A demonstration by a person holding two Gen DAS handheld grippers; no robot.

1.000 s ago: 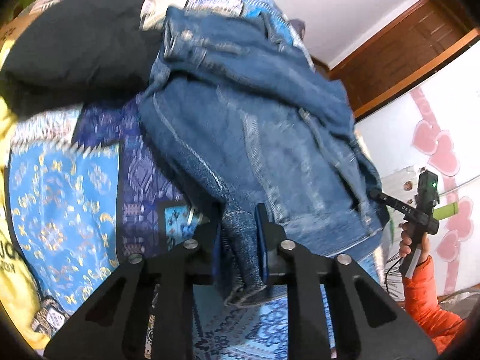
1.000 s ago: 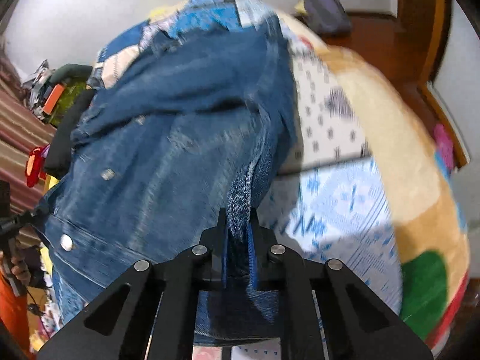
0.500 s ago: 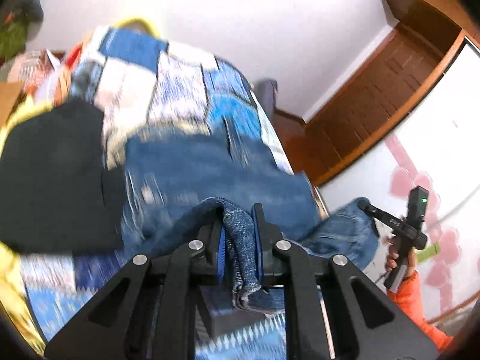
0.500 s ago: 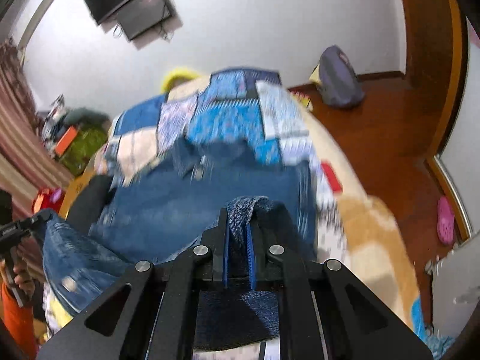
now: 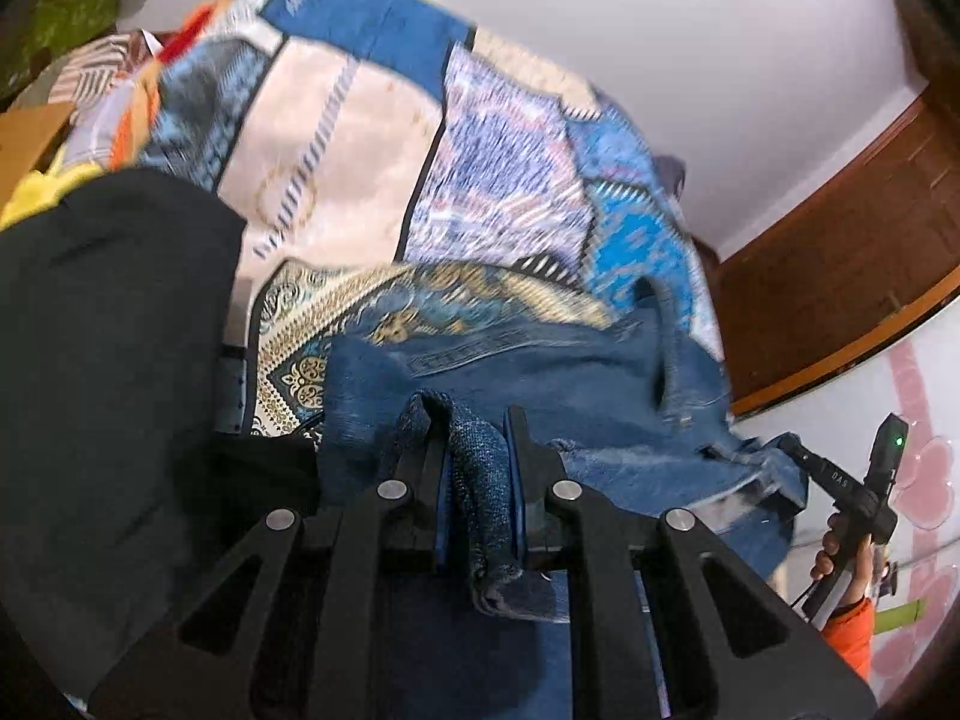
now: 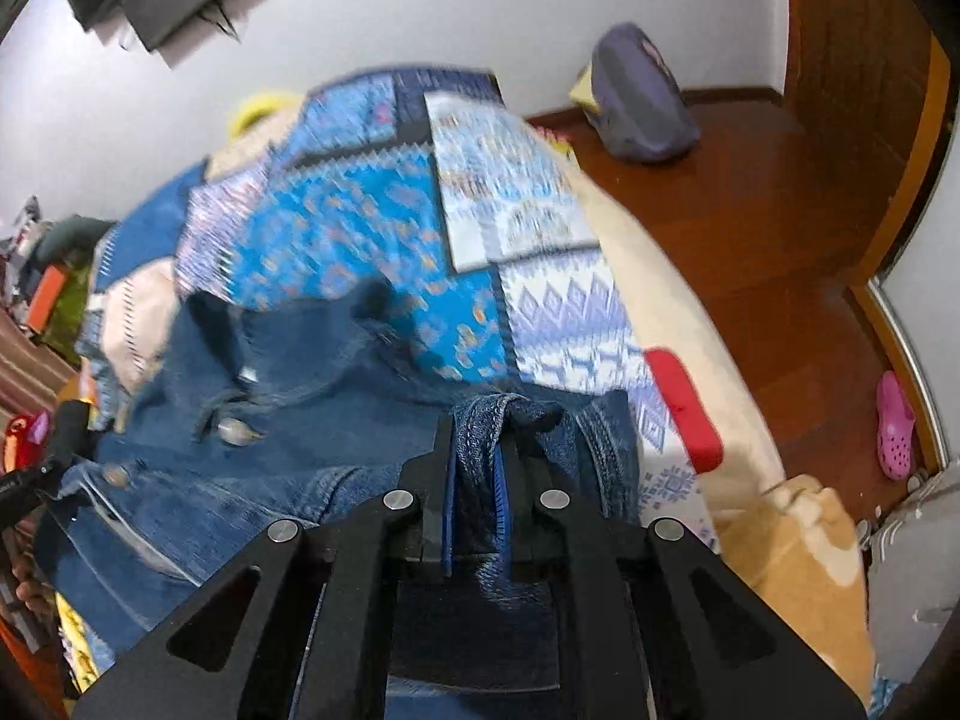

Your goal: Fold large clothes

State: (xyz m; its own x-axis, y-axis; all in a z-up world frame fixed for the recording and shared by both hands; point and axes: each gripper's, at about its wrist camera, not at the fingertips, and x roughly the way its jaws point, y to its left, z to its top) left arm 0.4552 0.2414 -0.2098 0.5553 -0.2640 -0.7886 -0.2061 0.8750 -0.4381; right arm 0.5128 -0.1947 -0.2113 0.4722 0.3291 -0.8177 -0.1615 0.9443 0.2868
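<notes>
A blue denim jacket lies bunched on a patchwork bedspread. My left gripper is shut on a fold of its hem, which hangs through the jaws. In the right wrist view the same denim jacket shows its metal buttons, and my right gripper is shut on another fold of its edge. The right gripper also shows at the far right of the left wrist view, held by a hand with an orange sleeve. The cloth between the two grips sags over the bed.
A black garment lies on the bed at the left. The bedspread runs back to a white wall. A grey backpack and a pink clog sit on the wooden floor. A red patch marks the bed's edge.
Both grippers have swept the held denim edge far across the bed toward the wall. The jacket, spread flat before, is now folded over itself and bunched, with much more bedspread uncovered beyond it.
</notes>
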